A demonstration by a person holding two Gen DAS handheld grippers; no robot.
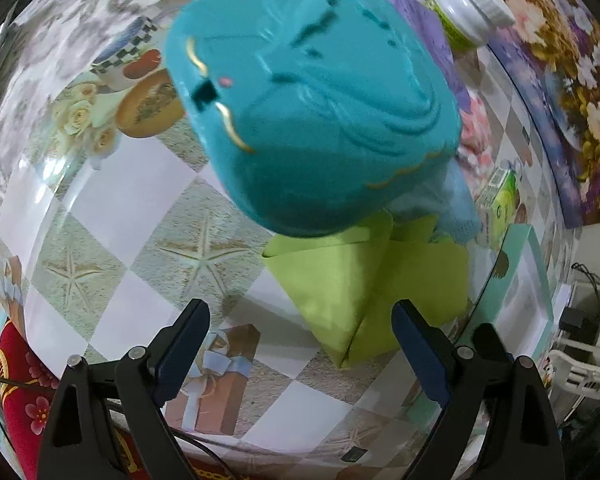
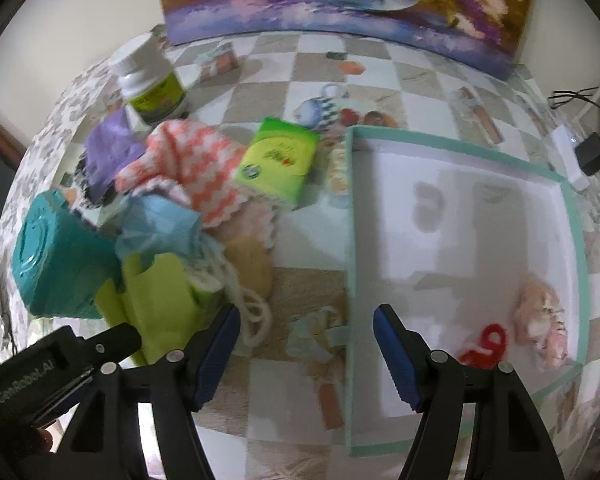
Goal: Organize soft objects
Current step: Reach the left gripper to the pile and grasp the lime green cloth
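Both tools point steeply down at the patterned tabletop (image 1: 112,208). The left gripper (image 1: 300,344) has its jaws wide apart and empty, above the lime-green cloth (image 1: 340,280) at lower centre. The right gripper (image 2: 306,344) has its jaws apart, holding nothing, over the left rim of the mint-edged box (image 2: 350,240). Inside the box, lower right, lie one peach plush (image 2: 540,320) and one red yarn piece (image 2: 484,344). The heap at left holds one teal case (image 2: 60,256), one pink-and-white knit (image 2: 196,164), one purple cloth (image 2: 108,156), one pale-blue cloth (image 2: 156,228).
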